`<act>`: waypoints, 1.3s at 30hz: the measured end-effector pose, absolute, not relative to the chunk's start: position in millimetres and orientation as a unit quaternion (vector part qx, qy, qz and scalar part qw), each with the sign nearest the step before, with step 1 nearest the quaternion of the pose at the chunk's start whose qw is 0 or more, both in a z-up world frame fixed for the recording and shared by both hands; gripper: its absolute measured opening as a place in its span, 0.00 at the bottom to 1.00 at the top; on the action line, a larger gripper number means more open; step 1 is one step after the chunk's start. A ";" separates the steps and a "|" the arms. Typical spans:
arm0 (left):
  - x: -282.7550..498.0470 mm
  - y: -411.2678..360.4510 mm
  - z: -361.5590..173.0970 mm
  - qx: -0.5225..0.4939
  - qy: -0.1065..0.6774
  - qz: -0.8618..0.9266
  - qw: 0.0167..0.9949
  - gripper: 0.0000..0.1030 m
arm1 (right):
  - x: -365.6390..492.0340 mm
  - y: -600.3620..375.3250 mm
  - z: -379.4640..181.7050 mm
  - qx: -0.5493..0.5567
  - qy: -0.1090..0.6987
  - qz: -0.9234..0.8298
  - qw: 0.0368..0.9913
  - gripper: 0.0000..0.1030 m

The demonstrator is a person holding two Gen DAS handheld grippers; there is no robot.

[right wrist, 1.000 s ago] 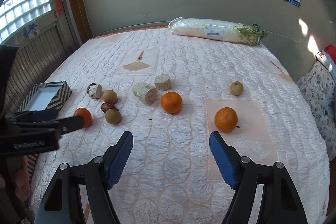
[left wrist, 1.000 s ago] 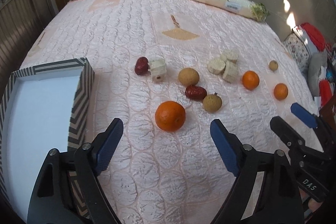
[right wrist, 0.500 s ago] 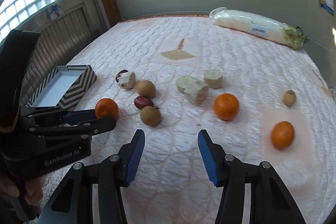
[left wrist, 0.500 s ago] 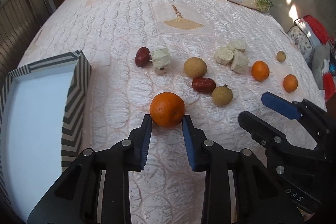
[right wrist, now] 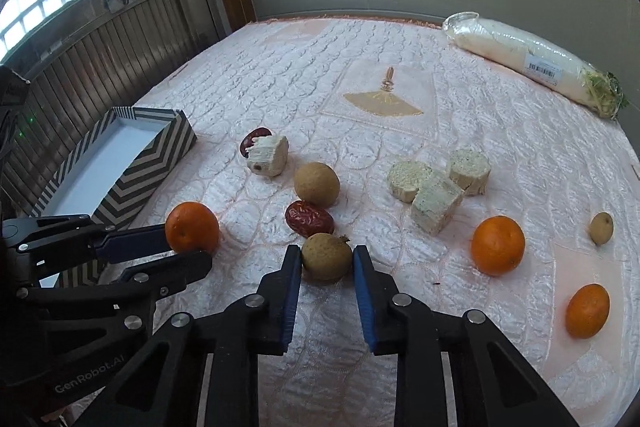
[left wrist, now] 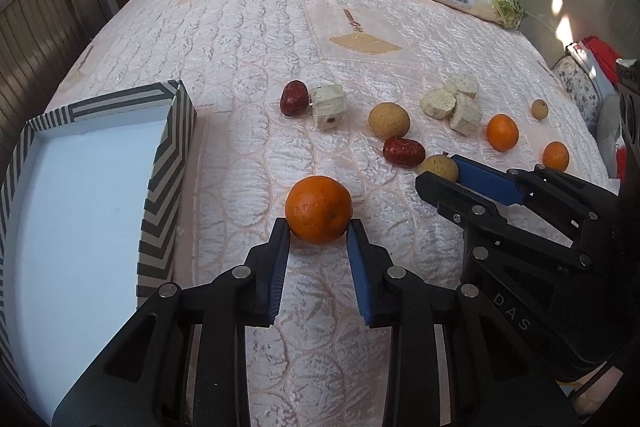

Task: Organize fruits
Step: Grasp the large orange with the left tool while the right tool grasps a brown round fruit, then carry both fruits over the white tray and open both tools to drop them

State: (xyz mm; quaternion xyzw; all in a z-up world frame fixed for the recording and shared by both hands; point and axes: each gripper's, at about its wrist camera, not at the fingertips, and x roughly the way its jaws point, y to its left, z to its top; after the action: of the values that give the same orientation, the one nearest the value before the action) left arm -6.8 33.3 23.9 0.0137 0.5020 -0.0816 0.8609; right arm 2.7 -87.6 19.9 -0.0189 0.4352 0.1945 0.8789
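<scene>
My left gripper (left wrist: 318, 227) is shut on an orange (left wrist: 319, 209) that rests on the pink quilted bed; the orange also shows in the right wrist view (right wrist: 193, 227). My right gripper (right wrist: 326, 254) is shut on a small tan round fruit (right wrist: 327, 257), seen too in the left wrist view (left wrist: 439, 167). A red date (right wrist: 309, 219) and a larger tan fruit (right wrist: 317, 185) lie just beyond it. Two more oranges (right wrist: 497, 245) (right wrist: 587, 311) lie to the right. A striped box with a white floor (left wrist: 80, 195) stands at the left.
Pale cut chunks (right wrist: 434, 187) lie mid-bed, one more chunk (right wrist: 269, 155) beside a second red date (left wrist: 294, 98). A small tan fruit (right wrist: 601, 227) lies far right. A wrapped white radish (right wrist: 532, 61) lies by the far wall. Slatted panelling (right wrist: 100, 55) borders the bed's left side.
Both grippers have moved forward and closed from wide open: the left onto the orange, the right onto the small tan fruit.
</scene>
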 end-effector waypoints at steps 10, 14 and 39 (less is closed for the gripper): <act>-34.7 50.1 53.0 -0.015 0.489 -0.088 0.868 0.28 | -37.3 -86.8 58.1 -0.051 0.395 0.152 0.905 0.24; -47.1 69.6 71.6 -0.022 0.473 -0.077 0.877 0.28 | -47.4 -71.3 71.1 -0.072 0.379 0.155 0.909 0.24; -43.2 192.7 62.0 -0.074 0.472 0.022 0.878 0.28 | -47.4 52.2 84.9 -0.167 0.352 0.214 0.896 0.24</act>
State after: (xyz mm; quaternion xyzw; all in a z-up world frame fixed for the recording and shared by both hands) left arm -43.2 192.7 62.0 -0.0740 0.4716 0.0224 0.8784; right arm -47.4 52.2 84.9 -0.1672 0.3524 0.2139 0.8956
